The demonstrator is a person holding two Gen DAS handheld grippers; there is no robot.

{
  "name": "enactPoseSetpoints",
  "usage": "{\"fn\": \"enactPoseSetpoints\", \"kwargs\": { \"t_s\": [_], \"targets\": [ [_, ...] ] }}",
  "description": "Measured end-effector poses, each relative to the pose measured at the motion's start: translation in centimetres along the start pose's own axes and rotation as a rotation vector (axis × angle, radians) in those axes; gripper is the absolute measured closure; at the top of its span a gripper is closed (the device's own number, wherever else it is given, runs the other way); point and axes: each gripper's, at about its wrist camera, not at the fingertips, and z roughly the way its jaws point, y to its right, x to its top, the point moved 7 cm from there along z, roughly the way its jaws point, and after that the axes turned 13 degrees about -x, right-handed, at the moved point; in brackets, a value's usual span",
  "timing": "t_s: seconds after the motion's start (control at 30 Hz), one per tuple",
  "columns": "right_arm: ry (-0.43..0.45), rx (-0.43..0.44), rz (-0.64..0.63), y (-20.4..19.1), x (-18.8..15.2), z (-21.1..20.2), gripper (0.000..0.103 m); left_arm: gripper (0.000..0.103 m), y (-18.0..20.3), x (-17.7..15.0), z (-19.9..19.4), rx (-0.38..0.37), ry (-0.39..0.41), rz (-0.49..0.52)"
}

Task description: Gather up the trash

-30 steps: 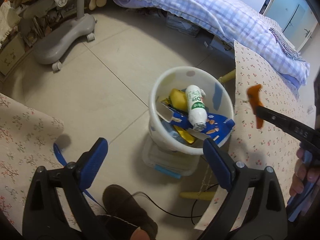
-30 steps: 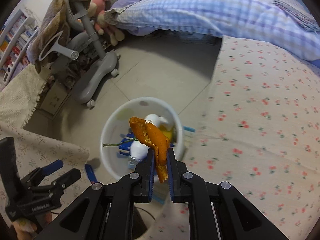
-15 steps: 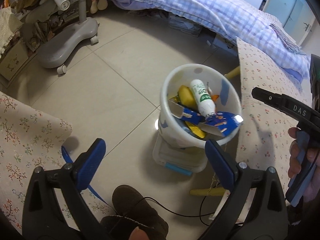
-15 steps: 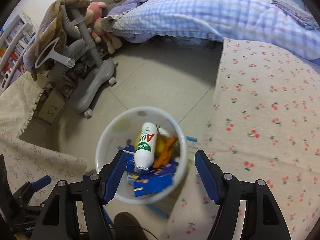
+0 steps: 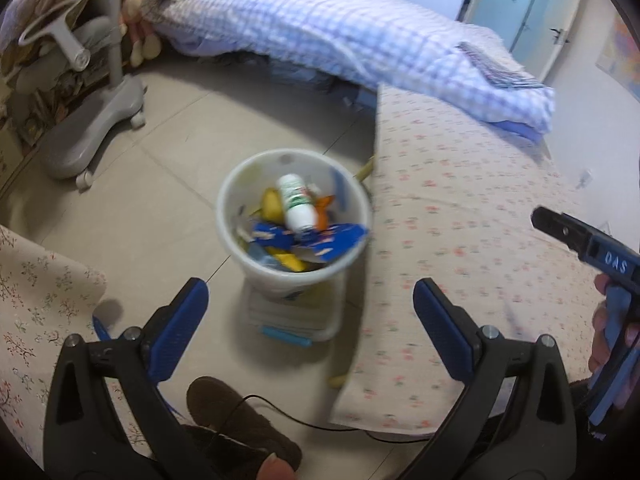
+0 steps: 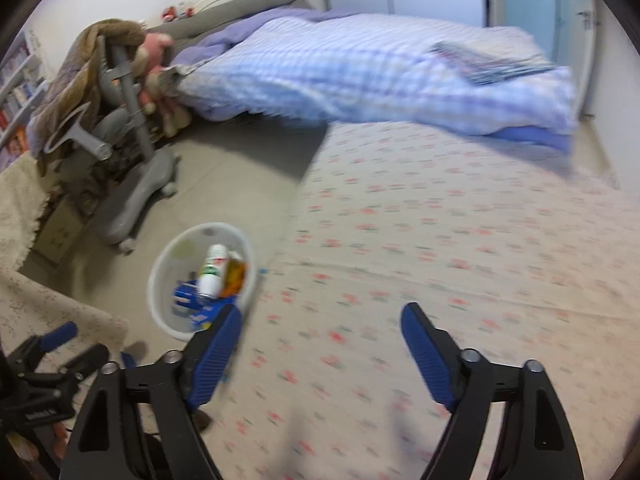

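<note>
A white trash bin (image 5: 240,196) stands on the floor beside a table with a floral cloth (image 5: 460,216). In it lie a white bottle (image 5: 295,207), an orange peel (image 5: 323,216), yellow scraps and a blue wrapper (image 5: 312,240). My left gripper (image 5: 310,316) is open and empty, hovering above and in front of the bin. My right gripper (image 6: 322,354) is open and empty over the tablecloth (image 6: 440,240), to the right of the bin (image 6: 164,264). The peel (image 6: 234,276) shows beside the bottle (image 6: 212,270).
A grey chair base (image 5: 92,128) stands at the back left. A bed with a checked quilt (image 5: 340,28) runs across the back. A second cloth-covered surface (image 5: 36,304) is at the left. A brown slipper (image 5: 240,420) and a black cable lie on the floor below.
My right gripper held the orange peel over the bin, opened and dropped it in, then swung right over the tablecloth. My left gripper stayed open and drifted slightly.
</note>
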Motion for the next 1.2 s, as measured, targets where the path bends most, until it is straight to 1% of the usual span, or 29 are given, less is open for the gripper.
{"fn": "enactPoseSetpoints", "kwargs": {
  "t_s": [0.07, 0.13, 0.17, 0.23, 0.3, 0.43, 0.5, 0.57, 0.67, 0.77, 0.83, 0.97, 1.2],
  "targets": [
    [0.023, -0.041, 0.018, 2.1, -0.9, -1.7, 0.014, 0.001, 2.3, -0.1, -0.6, -0.007, 0.021, 0.048],
    [0.041, -0.087, 0.035, 4.2, -2.2, -3.3, 0.003, 0.001, 3.7, -0.5, -1.0, -0.001, 0.033, 0.075],
    [0.05, -0.117, 0.044, 5.3, -3.0, -4.0, 0.0, 0.001, 4.4, -0.7, -1.1, -0.003, 0.034, 0.082],
    [0.056, -0.177, 0.055, 7.0, -4.5, -5.0, 0.0, 0.001, 6.1, -1.6, -1.1, -0.028, 0.025, 0.095],
    [0.053, -0.189, 0.074, 8.6, -6.0, -5.8, 0.0, 0.001, 7.4, -2.5, -1.2, -0.039, 0.023, 0.112],
    [0.084, -0.208, 0.113, 10.7, -8.5, -7.1, 0.0, 0.001, 9.4, -4.4, -1.2, -0.019, 0.03, 0.16],
    [0.108, -0.221, 0.132, 11.5, -9.4, -7.3, 0.0, 0.001, 9.8, -5.1, -1.1, -0.009, 0.04, 0.152],
    [0.112, -0.241, 0.156, 12.3, -10.2, -7.2, 0.0, 0.001, 10.1, -6.0, -0.7, 0.002, 0.04, 0.136],
    [0.114, -0.24, 0.157, 12.1, -10.7, -6.9, 0.0, 0.001, 10.1, -6.5, -0.1, 0.02, 0.027, 0.135],
    [0.142, -0.281, 0.128, 11.8, -10.9, -6.8, 0.0, 0.001, 10.0, -6.7, -0.1, 0.039, 0.039, 0.137],
    [0.149, -0.287, 0.113, 11.5, -11.1, -6.7, 0.0, 0.001, 10.0, -6.7, -0.1, 0.042, 0.046, 0.132],
    [0.135, -0.249, 0.121, 11.0, -11.3, -6.4, 0.0, 0.001, 9.9, -6.6, -0.3, 0.04, 0.061, 0.128],
    [0.11, -0.212, 0.131, 10.2, -11.4, -5.9, 0.0, 0.001, 9.9, -6.7, -0.3, 0.038, 0.062, 0.133]
  ]
}}
